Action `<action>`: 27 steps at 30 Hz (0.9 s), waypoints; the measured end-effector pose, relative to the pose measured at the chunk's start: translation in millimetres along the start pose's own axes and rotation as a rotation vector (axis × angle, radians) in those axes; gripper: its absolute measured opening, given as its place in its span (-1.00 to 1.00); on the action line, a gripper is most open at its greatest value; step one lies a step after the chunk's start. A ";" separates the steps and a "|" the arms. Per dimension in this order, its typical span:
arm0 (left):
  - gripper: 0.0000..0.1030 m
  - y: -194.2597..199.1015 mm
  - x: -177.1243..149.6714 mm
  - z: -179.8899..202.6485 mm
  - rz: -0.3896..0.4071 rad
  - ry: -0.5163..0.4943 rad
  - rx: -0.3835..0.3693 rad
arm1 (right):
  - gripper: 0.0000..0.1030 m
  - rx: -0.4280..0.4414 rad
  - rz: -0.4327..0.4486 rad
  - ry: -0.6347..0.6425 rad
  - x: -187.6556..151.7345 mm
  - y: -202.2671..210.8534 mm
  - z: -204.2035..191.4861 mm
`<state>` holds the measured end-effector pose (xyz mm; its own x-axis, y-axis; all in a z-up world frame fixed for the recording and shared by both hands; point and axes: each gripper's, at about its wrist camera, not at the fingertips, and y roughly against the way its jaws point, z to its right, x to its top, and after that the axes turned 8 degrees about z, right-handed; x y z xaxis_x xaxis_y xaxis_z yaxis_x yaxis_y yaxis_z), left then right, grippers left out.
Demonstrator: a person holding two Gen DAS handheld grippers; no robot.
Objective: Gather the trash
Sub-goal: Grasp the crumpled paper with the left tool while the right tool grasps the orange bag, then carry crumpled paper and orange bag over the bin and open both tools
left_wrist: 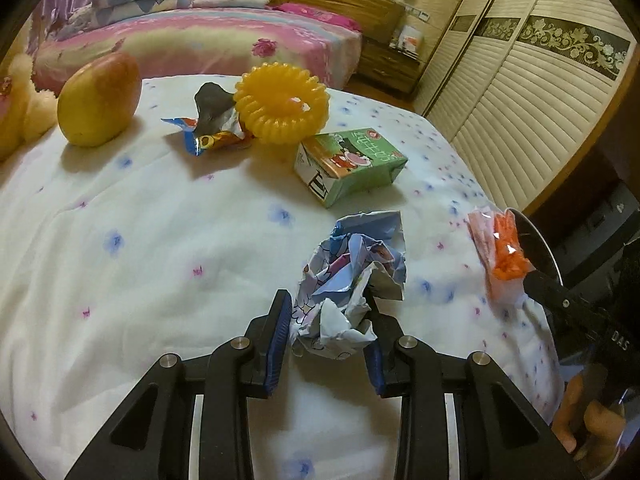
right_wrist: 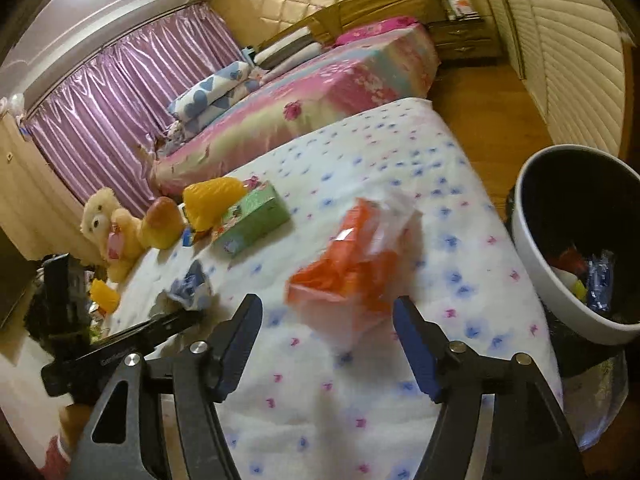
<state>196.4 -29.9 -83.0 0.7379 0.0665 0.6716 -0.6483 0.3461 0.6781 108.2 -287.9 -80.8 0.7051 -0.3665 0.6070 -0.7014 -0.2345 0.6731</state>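
A crumpled blue-and-white paper ball (left_wrist: 348, 280) lies on the white flowered quilt (left_wrist: 140, 248). My left gripper (left_wrist: 329, 304) is around its near end, jaws touching both sides. It also shows in the right wrist view (right_wrist: 190, 286). An orange-and-clear plastic bag (right_wrist: 352, 264) lies just ahead of my right gripper (right_wrist: 326, 308), which is open and empty. The bag shows in the left wrist view (left_wrist: 500, 252) at the quilt's right edge. A green drink carton (left_wrist: 348, 164) and a torn foil wrapper (left_wrist: 212, 128) lie further back.
A white bin (right_wrist: 536, 264) with trash inside stands off the quilt's right edge. A yellow ring toy (left_wrist: 280, 102), a mango (left_wrist: 100, 100) and a plush bear (right_wrist: 108, 228) sit on the quilt. A second bed (left_wrist: 200, 36) is behind.
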 end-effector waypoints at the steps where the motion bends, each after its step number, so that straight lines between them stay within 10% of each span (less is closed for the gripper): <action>1: -0.38 1.1 -0.3 1.2 0.000 -0.003 -0.002 | 0.38 0.009 0.002 -0.014 -0.6 0.2 1.3; 6: -0.38 4.8 0.9 7.5 0.010 -0.026 -0.029 | 0.37 0.015 -0.007 -0.011 2.4 -14.6 -5.7; 13: -0.38 11.1 -3.2 24.4 0.013 -0.064 -0.061 | -0.45 -0.028 0.009 0.000 -1.8 -5.8 -3.3; 27: -0.38 -7.2 -8.2 94.7 -0.023 -0.169 -0.129 | -0.47 -0.064 0.061 0.038 5.4 56.6 35.7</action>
<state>177.3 -121.6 -65.1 0.7032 -0.0968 0.7044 -0.5945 0.4634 0.6572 68.6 -335.3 -54.6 0.6653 -0.3434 0.6629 -0.7362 -0.1545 0.6589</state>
